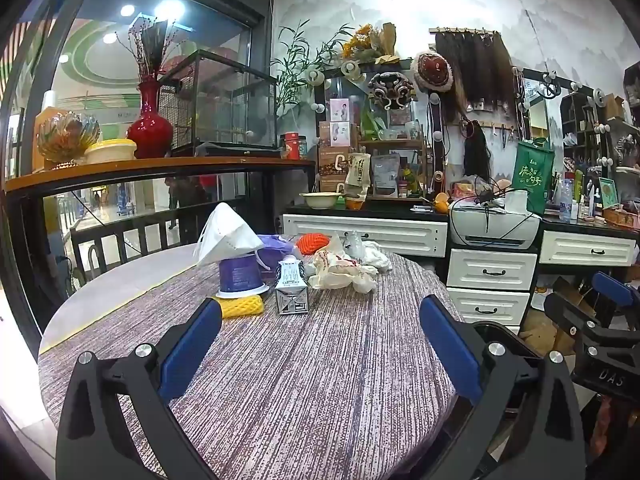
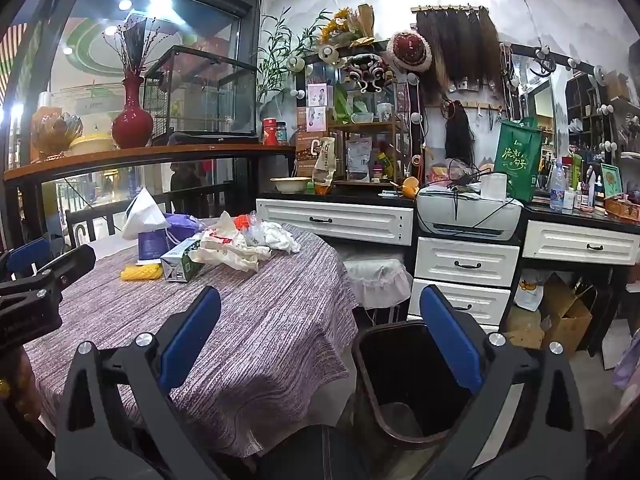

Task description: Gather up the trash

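Observation:
Trash lies at the far side of a round table with a striped purple cloth: a white face mask on a purple cup, a yellow foam net, a milk carton, crumpled white bags and an orange net. My left gripper hovers open over the near half of the table, nothing between its blue pads. My right gripper is open too, beside the table's right edge and above a dark bin. The carton and bags lie to its upper left.
White drawers and a counter with a printer stand behind the table. A stool with a frilled white cover sits between table and drawers. Cardboard boxes lie on the floor at right. A shelf with a red vase runs along the left.

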`<act>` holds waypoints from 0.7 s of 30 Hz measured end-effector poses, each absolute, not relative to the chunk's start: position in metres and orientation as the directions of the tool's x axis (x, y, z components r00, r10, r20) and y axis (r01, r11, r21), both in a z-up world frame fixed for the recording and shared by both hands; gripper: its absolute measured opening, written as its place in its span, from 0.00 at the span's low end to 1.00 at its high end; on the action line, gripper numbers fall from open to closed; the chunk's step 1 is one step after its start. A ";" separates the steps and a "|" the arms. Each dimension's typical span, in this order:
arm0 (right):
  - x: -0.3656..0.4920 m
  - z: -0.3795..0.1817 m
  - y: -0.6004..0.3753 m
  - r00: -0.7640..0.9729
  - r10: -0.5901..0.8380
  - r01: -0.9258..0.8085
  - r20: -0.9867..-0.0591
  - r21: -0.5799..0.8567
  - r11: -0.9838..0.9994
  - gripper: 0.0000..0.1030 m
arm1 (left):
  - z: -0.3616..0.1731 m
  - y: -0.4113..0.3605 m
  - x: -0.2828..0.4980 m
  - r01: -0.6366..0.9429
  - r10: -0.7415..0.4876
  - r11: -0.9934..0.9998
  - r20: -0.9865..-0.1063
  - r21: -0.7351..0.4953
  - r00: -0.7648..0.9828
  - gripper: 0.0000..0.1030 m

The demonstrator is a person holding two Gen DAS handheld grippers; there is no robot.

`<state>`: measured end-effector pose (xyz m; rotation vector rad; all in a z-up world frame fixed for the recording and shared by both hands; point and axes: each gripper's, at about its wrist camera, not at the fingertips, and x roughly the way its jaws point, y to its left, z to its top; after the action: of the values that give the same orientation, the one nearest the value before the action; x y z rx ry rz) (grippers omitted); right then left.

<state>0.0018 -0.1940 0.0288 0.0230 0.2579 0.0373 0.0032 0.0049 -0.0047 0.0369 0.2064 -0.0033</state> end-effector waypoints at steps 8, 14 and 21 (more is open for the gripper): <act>0.001 0.033 -0.196 0.966 0.041 -0.034 -0.255 0.030 0.999 0.95 | -0.006 0.005 0.003 0.007 0.000 0.999 -0.206 0.036 0.979 0.95; -0.001 0.040 -0.200 0.967 0.040 -0.033 -0.253 0.030 0.999 0.95 | -0.006 0.005 0.004 0.007 0.001 0.999 -0.206 0.036 0.978 0.95; -0.001 0.039 -0.199 0.967 0.039 -0.033 -0.254 0.030 0.999 0.95 | -0.006 0.005 0.004 0.006 0.001 0.999 -0.206 0.036 0.979 0.95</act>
<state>-0.0010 -0.1995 0.0387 0.0257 0.2569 0.0364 0.0037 0.0054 -0.0059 0.0362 0.2071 -0.0025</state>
